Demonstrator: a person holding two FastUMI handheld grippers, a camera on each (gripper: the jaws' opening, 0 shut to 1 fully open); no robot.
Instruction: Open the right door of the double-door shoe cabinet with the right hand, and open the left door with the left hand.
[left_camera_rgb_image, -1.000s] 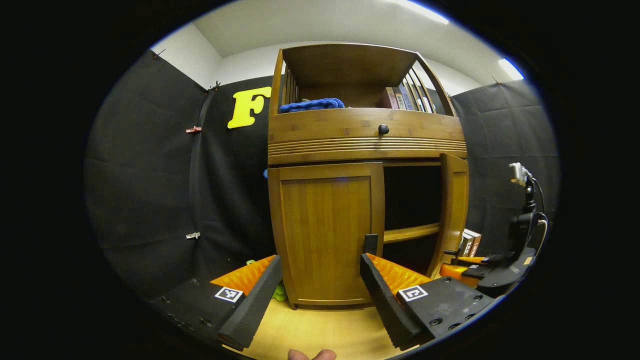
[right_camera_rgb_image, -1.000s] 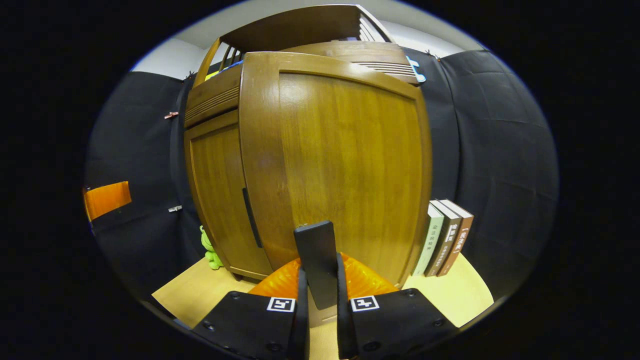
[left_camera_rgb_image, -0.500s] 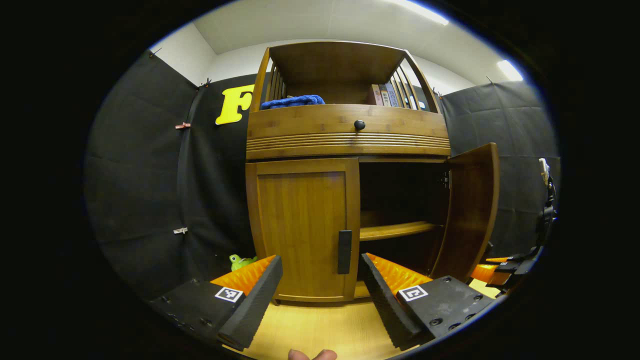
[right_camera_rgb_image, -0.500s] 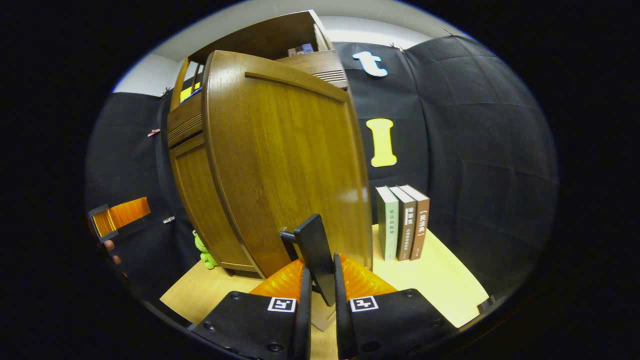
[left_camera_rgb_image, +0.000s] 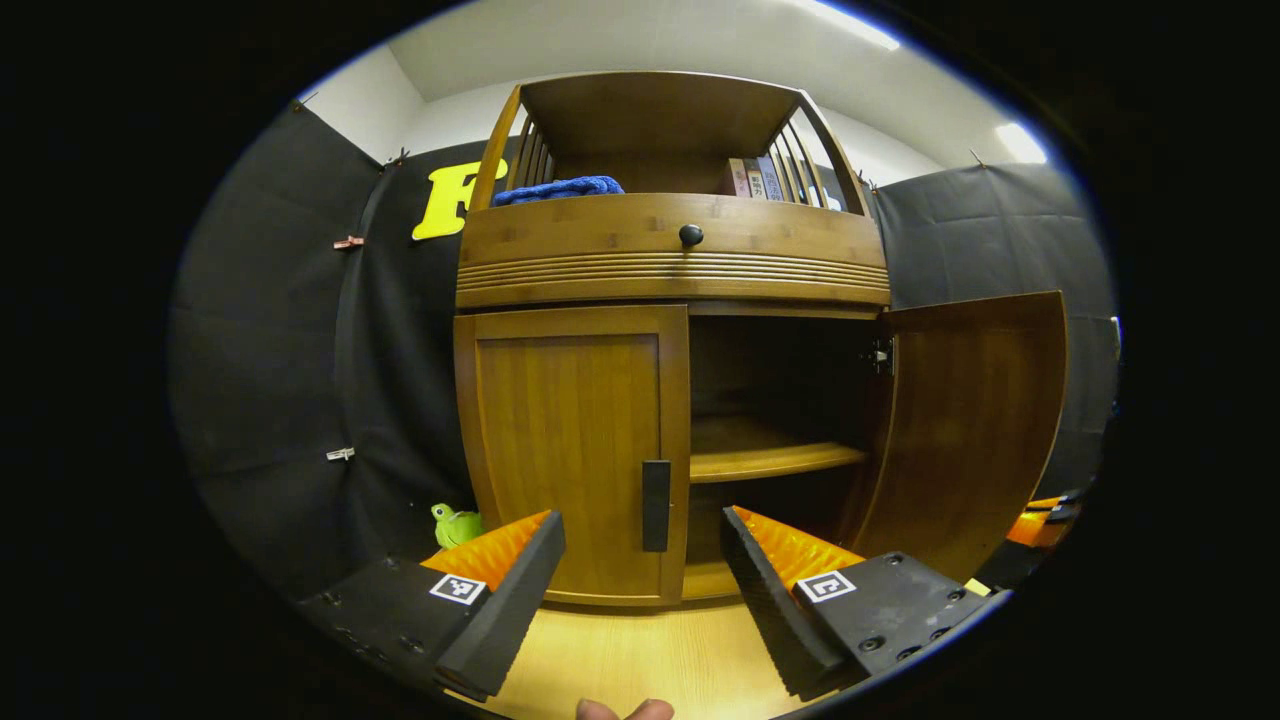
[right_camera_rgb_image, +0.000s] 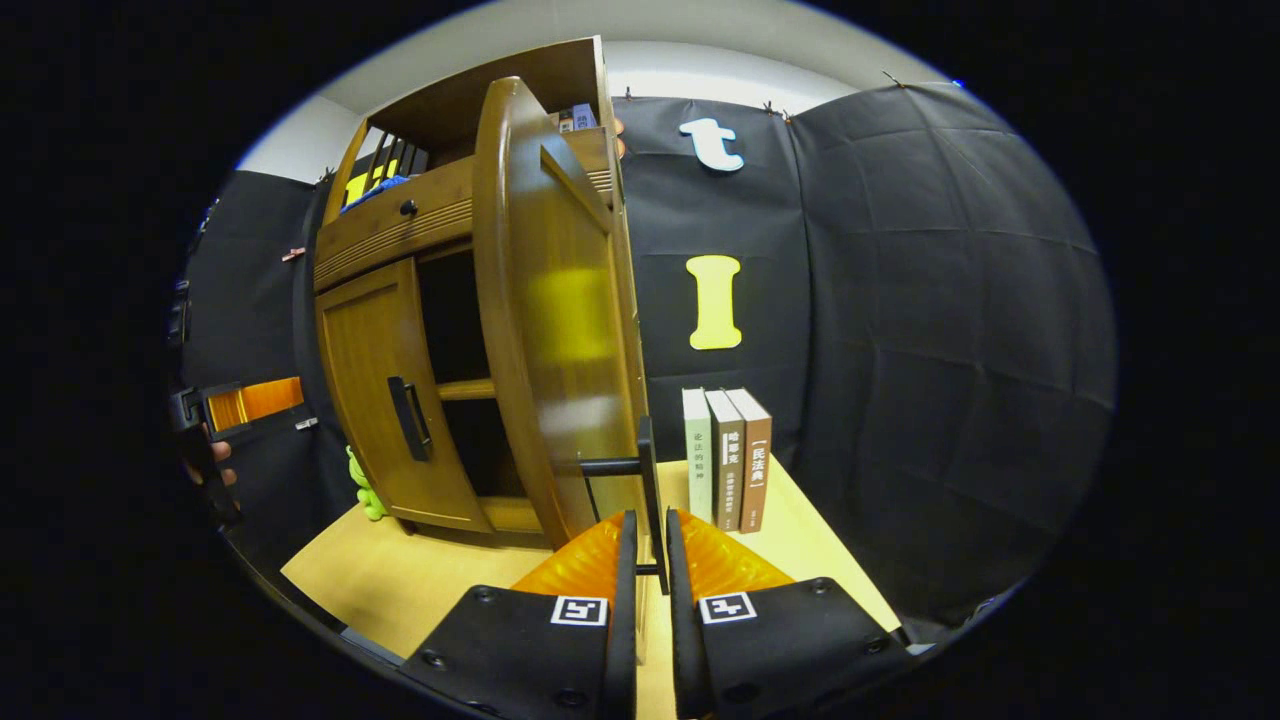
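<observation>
Right door swung wide; left door is mine to take next.

My right gripper (right_camera_rgb_image: 646, 560) is clamped narrow on the right door's handle (right_camera_rgb_image: 645, 470), with the right door (left_camera_rgb_image: 975, 420) standing open at a wide angle from the cabinet (left_camera_rgb_image: 672, 260), baring the shelf (left_camera_rgb_image: 770, 460) inside. The left door (left_camera_rgb_image: 570, 450) sits closed, flat to the front. Its handle (left_camera_rgb_image: 656, 505) is a dark vertical bar at the door's inner edge, long axis upright, and it lies straight ahead of my left gripper (left_camera_rgb_image: 640, 575), just above and between the widely spread fingers (left_camera_rgb_image: 505, 600), not yet touched. I judge the left gripper far the nearer tool: push forward, close across the bar from its two sides, then swing the door out leftward on its outer hinges.
</observation>
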